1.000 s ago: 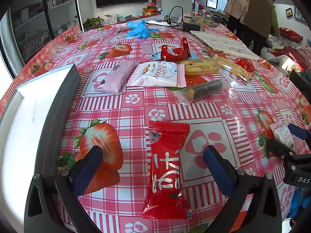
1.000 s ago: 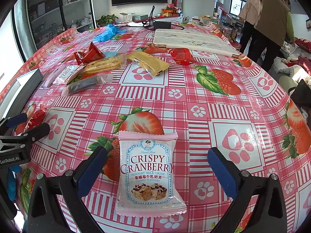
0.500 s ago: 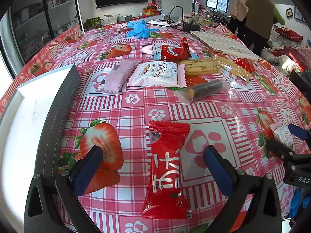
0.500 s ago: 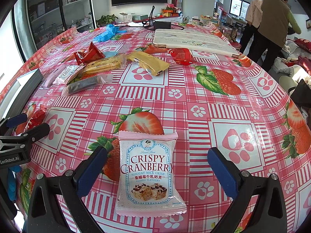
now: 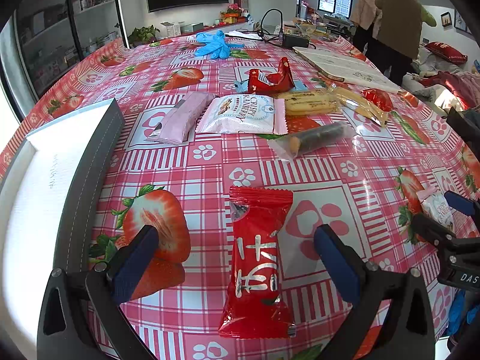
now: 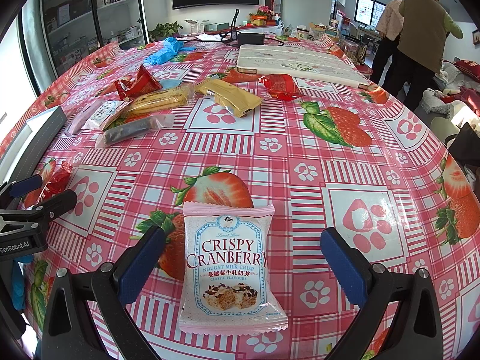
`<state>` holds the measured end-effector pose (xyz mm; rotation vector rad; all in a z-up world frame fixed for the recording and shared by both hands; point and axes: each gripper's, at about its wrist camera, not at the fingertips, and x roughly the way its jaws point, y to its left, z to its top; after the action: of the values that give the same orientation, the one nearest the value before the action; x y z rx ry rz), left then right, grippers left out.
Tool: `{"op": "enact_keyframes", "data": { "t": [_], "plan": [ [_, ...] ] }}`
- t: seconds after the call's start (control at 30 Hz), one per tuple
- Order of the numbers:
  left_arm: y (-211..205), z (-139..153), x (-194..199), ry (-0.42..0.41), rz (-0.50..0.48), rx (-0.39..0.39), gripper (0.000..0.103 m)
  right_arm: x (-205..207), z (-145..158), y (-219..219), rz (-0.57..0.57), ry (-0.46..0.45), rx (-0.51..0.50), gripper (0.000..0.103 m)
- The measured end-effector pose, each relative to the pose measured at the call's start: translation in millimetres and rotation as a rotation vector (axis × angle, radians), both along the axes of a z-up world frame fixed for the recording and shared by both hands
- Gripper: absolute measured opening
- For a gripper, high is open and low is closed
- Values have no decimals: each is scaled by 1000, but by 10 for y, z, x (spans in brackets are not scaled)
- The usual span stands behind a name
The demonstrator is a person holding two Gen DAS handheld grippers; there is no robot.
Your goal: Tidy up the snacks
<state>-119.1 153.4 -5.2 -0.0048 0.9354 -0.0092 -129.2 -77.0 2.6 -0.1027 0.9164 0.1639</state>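
Left wrist view: the left gripper (image 5: 237, 258) is being held wide open, nothing gripped, its blue pads (image 5: 135, 265) straddling a red snack packet (image 5: 256, 262) lying flat on the strawberry-print tablecloth (image 5: 327, 168). A white box w/ dark rim (image 5: 75, 180) is sitting at 9 o'clock, prob. the destination. At 12 o'clock more snacks are lying clustered: a second Crispy Cranberry pack (image 5: 240, 114), a pink bar (image 5: 183, 117), a clear-wrapped roll (image 5: 315, 138).

Right wrist view: the right gripper (image 6: 243, 267) is likewise being held fully spread and empty, a Crispy Cranberry nougat pack (image 6: 229, 265) lying between the pads, top seam toward 12 o'clock. The left gripper is showing at 9 o'clock.

Handling, judged: both packets are looking light, air-puffed, w/ slick crinkly film, so slipping is likely. The contents, esp. the nougat crisp, are prob. brittle. Each is best being pinched across the mid-body w/ gentle force, not at the thin crimped seams.
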Motion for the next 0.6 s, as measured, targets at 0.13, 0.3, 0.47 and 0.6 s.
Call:
{"op": "enact_keyframes", "data": {
  "t": [0.13, 0.3, 0.47, 0.6],
  "plan": [
    [-4, 0, 2, 1, 1, 0, 103, 9, 4, 0, 1, 3, -1, 103],
    [3, 4, 17, 41, -16, -1, 103, 142, 23, 21, 9, 108, -21, 103],
    [-55, 65, 98, 131, -40, 2, 87, 366, 46, 86, 6, 267, -50, 103],
    [-189, 154, 102, 147, -86, 9, 26, 368, 88, 107, -2, 277, -52, 86]
  ]
}}
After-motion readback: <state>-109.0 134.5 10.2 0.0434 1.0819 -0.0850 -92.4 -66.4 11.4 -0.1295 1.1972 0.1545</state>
